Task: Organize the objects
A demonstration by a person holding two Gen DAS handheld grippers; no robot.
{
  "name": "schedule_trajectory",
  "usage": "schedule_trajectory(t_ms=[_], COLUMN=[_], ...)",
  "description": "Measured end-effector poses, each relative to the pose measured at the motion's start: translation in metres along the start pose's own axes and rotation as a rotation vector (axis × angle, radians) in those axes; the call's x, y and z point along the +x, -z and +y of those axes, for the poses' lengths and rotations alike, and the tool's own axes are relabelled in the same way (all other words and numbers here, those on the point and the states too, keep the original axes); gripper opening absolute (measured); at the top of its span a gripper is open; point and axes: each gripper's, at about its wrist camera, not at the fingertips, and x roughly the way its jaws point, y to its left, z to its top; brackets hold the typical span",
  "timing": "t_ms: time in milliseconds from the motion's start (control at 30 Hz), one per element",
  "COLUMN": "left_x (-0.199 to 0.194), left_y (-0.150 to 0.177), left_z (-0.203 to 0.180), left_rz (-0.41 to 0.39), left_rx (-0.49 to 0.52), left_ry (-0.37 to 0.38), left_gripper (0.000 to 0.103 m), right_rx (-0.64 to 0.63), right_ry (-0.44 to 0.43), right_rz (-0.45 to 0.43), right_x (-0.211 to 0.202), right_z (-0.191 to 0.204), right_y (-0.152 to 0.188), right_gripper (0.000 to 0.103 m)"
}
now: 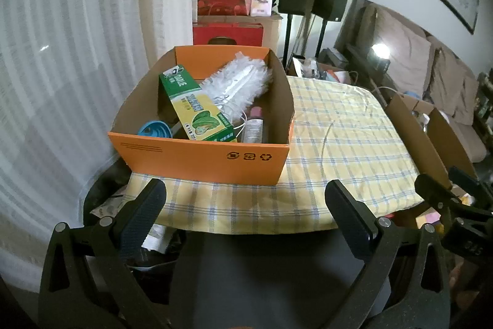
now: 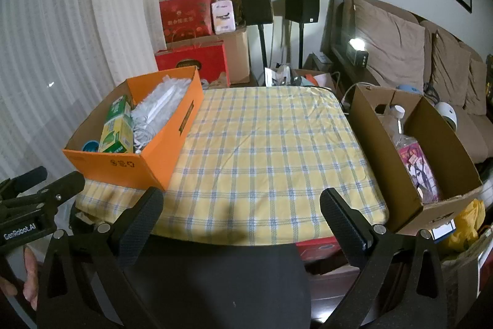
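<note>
Left tool [image 1: 245, 199] released, jaws wide apart and empty, held off the near edge of the worktop [image 1: 339, 137] facing the orange box [image 1: 200, 158]; right tool [image 2: 242, 207] likewise released and empty, off the near edge of the checked cloth [image 2: 268, 150]. Orange box sits on the worktop's left side, holding a green and yellow carton [image 1: 197, 107], a white duster [image 1: 240, 82], a small bottle [image 1: 254, 125] and a blue round item [image 1: 152, 128]. Brown box [image 2: 385, 159] stands at the worktop's right edge, with a clear bottle [image 2: 397, 119] and a pink packet [image 2: 416, 165] inside.
</note>
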Motion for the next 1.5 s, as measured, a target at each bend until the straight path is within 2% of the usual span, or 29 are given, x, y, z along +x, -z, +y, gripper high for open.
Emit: schedule_trajectory(t_ms=[1500], left_x=[0.0019], left_y=[-0.0018], left_z=[-0.0011], left_rz=[-0.005], left_rx=[0.009], left_ry=[-0.009], left_gripper=[0.103], right_rx=[-0.003], right_ry=[0.005], right_rz=[-0.005], right_x=[-0.0013], right_z=[-0.001], right_y=[-0.0033], right_gripper=[0.103])
